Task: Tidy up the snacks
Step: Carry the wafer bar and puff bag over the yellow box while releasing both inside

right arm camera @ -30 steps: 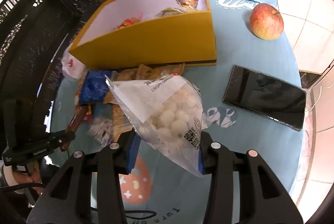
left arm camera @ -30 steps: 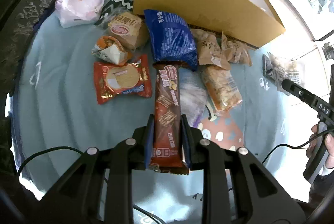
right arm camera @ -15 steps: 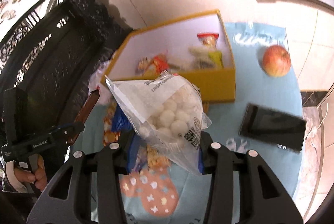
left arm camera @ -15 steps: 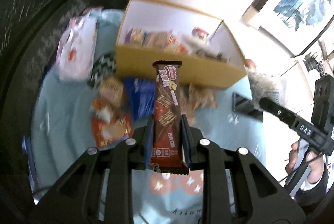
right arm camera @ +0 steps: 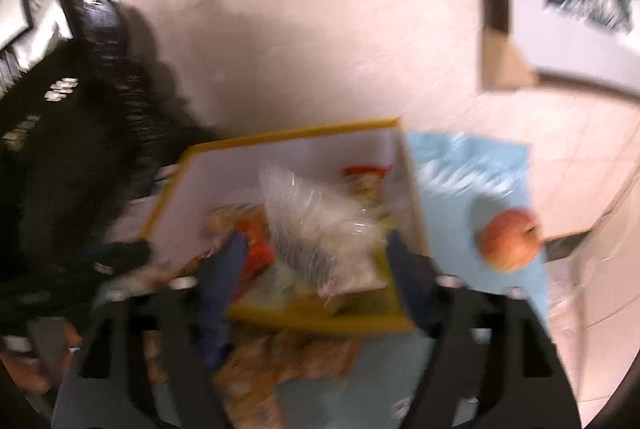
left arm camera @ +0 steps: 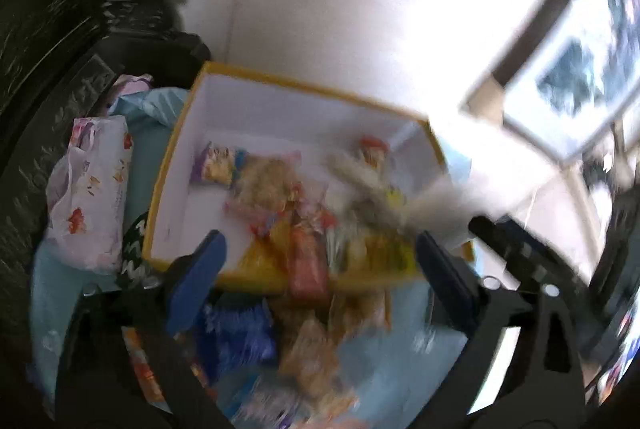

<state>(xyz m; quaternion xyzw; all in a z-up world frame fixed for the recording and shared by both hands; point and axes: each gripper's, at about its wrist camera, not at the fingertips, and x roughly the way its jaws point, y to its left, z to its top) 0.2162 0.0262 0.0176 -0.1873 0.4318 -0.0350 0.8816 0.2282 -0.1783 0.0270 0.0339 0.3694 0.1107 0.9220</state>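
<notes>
Both views are blurred by motion. A yellow box (left arm camera: 168, 173) with a white inside holds several snack packets; it also shows in the right wrist view (right arm camera: 172, 197). My left gripper (left arm camera: 316, 265) is open above the box's near wall, and the brown chocolate bar (left arm camera: 306, 261) lies loose between its fingers at the box edge. My right gripper (right arm camera: 316, 269) is open over the box, and the clear bag of white puffs (right arm camera: 320, 225) lies in the box between its fingers. The right gripper's arm (left arm camera: 520, 249) shows at the right of the left wrist view.
Loose snacks remain on the light blue cloth (left arm camera: 52, 293) in front of the box, among them a blue packet (left arm camera: 240, 333) and tan packets (right arm camera: 296, 353). A white flowered bag (left arm camera: 96, 189) lies left of the box. A red apple (right arm camera: 510, 241) sits right of the box.
Both grippers moved forward over the box and opened. The chocolate bar left the left gripper's grip and the puff bag left the right gripper's grip, both dropping at or into the box.
</notes>
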